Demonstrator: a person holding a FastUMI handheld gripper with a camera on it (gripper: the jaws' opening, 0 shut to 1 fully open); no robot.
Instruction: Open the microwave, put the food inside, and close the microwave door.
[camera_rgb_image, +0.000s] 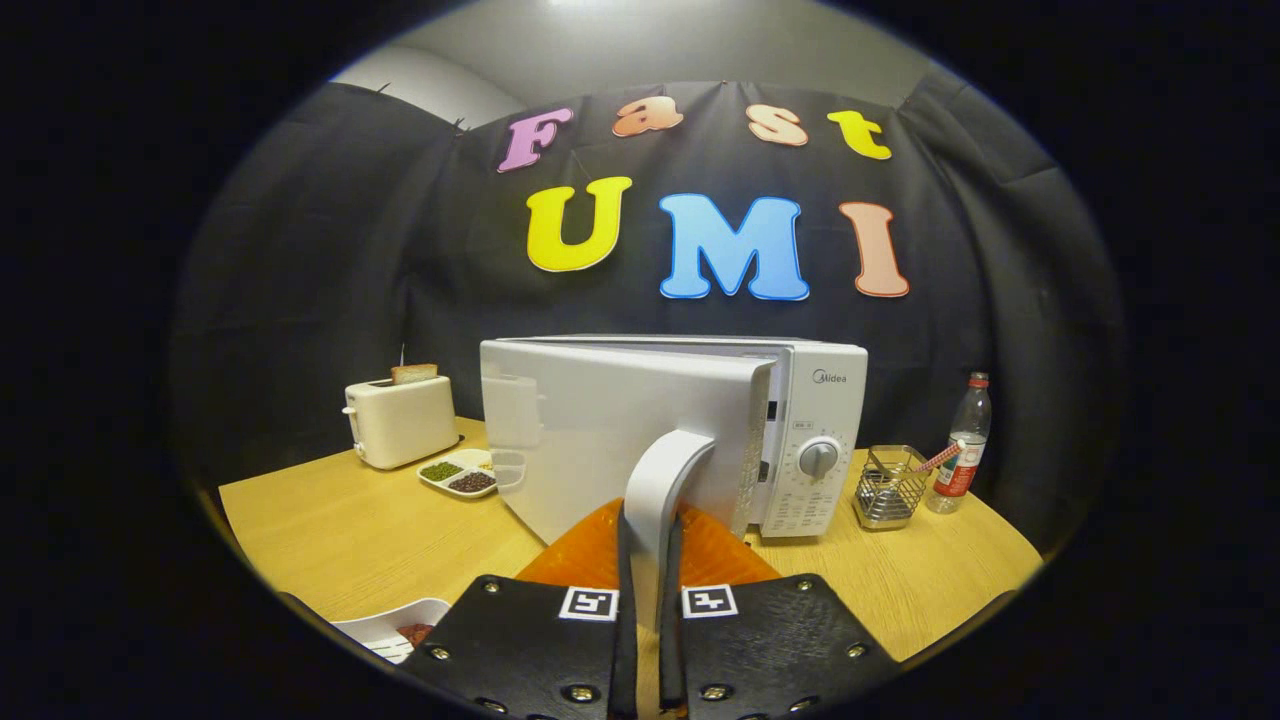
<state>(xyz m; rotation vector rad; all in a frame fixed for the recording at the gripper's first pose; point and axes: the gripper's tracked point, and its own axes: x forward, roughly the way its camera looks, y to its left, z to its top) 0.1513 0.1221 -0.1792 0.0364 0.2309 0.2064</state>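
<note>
The gripper (646, 600) is clenching the door handle (660, 490) of the microwave (800, 400), which is sitting near the back edge of the table (330, 530), door partly swung out. Pulling along the door's arc, not straight back, should be keeping the grip from slipping.

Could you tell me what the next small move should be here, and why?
Probably keep pulling the handle toward you. The gripper has both fingers clamped on it, and the microwave door is swung partly open, likely too little to pass food in.
</note>
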